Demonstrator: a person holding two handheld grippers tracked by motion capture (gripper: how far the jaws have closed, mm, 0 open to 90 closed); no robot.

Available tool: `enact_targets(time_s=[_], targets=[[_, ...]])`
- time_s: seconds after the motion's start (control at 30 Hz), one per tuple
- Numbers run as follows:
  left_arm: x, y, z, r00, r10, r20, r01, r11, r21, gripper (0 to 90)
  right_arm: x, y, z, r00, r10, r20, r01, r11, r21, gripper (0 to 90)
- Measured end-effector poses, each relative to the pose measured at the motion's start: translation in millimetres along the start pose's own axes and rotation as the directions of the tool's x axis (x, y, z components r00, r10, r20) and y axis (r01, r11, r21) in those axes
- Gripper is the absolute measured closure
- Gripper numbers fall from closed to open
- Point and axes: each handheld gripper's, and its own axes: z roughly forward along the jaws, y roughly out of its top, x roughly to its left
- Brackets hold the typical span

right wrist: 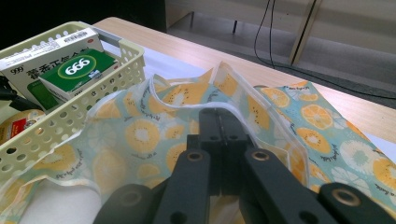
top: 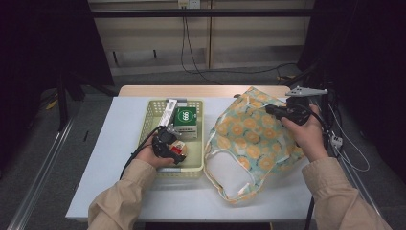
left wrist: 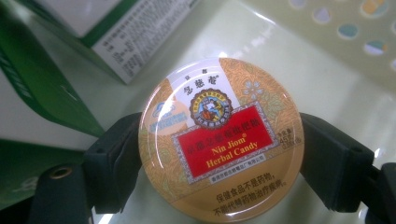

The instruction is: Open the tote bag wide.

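Observation:
A round gold tin (left wrist: 219, 93) with a red "Herbal Candy" label lies flat on the floor of the pale yellow basket (top: 148, 115). My left gripper (left wrist: 219, 154) has a black jaw pressed against each side of it. From above, that gripper (top: 174, 151) sits in the basket's near end over the tin (top: 182, 148). The flowered cloth bag (top: 253, 139) lies to the right of the basket. My right gripper (top: 269, 109) is shut on the bag's upper rim. Its jaws (right wrist: 219, 114) pinch the white-trimmed edge of the bag (right wrist: 140, 135).
Behind the tin, a green and white box (top: 186, 120) and a long white box (top: 168, 112) lie in the basket. The bag's handle (top: 230, 187) loops toward the front edge of the table's white mat (top: 115, 143). Cables hang off the right side.

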Motion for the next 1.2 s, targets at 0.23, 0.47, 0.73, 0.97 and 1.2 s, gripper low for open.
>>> enact_targets(time_s=[0.23, 0.47, 0.73, 0.97, 1.2], targets=[[1.4, 1.1, -9.1, 0.9998, -0.017, -0.006, 0.017, 0.9984, -0.054, 20.5, -1.2, -0.7, -1.5, 1.0, 0.005, 0.001, -0.005, 1.0, -0.003, 90.0], [2.3, 4.0, -17.9, 0.9996, -0.027, 0.01, 0.028, 0.996, -0.085, 20.5, -2.0, -0.7, -1.7, 1.0, 0.006, -0.002, -0.006, 1.0, -0.006, 90.0], [-2.4, 19.5, -34.5, 0.999, -0.011, 0.043, 0.015, 0.995, -0.099, 20.5, -1.5, -0.2, 0.5, 0.9999, 0.011, -0.005, -0.011, 1.0, -0.007, 90.0], [-6.0, 33.2, -54.0, 0.9983, -0.01, 0.057, 0.018, 0.9909, -0.134, 20.5, -4.0, 2.5, 1.2, 0.9998, 0.018, -0.001, -0.018, 1.0, -0.015, 90.0], [-24.9, 57.2, -63.4, 0.9967, 0.038, 0.072, -0.026, 0.9851, -0.17, 20.5, -4.0, 3.1, 3.9, 0.9996, 0.026, -0.009, -0.026, 0.999, -0.026, 90.0]])
